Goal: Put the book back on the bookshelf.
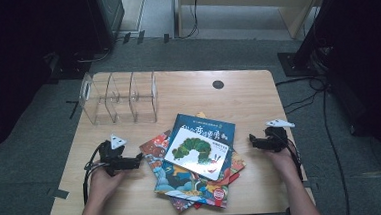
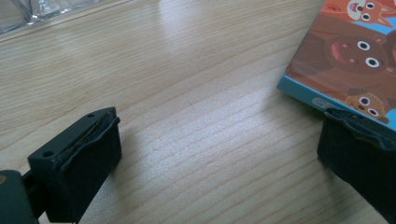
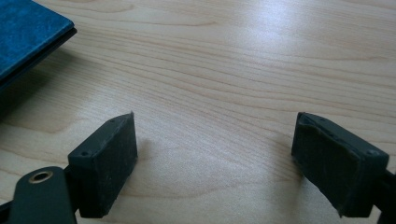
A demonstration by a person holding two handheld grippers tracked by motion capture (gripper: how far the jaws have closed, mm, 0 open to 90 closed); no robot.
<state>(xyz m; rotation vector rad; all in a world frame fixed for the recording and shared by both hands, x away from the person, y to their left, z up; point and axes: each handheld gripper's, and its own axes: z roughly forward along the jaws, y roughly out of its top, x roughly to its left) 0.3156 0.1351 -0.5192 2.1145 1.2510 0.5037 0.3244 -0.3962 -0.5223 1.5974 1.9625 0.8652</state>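
Near edge, high view: left gripper (image 1: pixel 132 162) resting low on the wooden table (image 1: pixel 257 91), jaws spread wide and empty, pointing at the left flank of the picture-book stack (image 1: pixel 195 180). In the left gripper view, one jaw just beside or against the corner of a bear-cover book (image 2: pixel 348 56); contact not resolvable.

Right gripper (image 1: pixel 253 142) likewise released, jaws wide apart over bare wood, nothing between them; a blue book corner (image 3: pixel 28 35) lying off to one side, apart from the jaws.

Middle of the table: stack fanned loosely, caterpillar book (image 1: pixel 201 147) on top, askew, overhanging the books beneath.

Far left: clear acrylic divider rack (image 1: pixel 119 98), upright, compartments empty as far as visible, well apart from the stack.

Risks, as judged:
- Pushing from the left likely to slide the whole fan, not one book; cause: low jaw catching several edges at once.
- Closing on the flat stack likely to take two covers, or to slip off a glossy one.
- Lifting a lower book likely to tip the caterpillar book off.
- Carrying a book to the rack at an angle likely to strike a divider and shove the light rack.
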